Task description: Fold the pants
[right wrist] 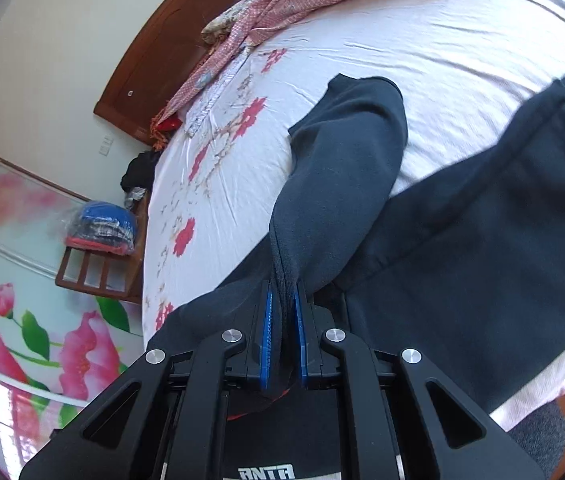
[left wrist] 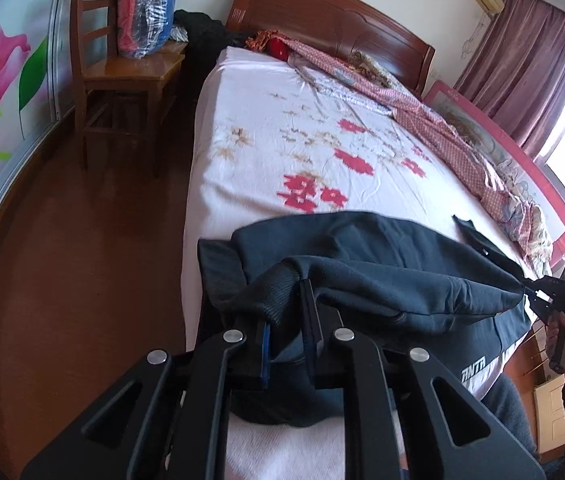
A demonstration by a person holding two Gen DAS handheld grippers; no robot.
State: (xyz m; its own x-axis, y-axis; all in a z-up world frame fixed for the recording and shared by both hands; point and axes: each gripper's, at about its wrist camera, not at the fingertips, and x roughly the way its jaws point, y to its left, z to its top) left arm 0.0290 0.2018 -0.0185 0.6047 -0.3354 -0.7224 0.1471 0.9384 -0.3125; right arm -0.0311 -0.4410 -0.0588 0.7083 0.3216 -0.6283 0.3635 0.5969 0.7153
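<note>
so both tongs are clamped on the dark pants [left wrist: 382,264], left gripper [left wrist: 288,320] pinching the ribbed end and right gripper [right wrist: 282,316] a bunched fold; the pants sit at the bed's [left wrist: 266,140] near edge, partly lifted

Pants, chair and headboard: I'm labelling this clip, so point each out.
pants [right wrist: 482,240], right wrist view, flat dark leg panel.
chair [left wrist: 130,70], left wrist view, wooden seat.
headboard [left wrist: 322,20], left wrist view, centre panel.
</note>
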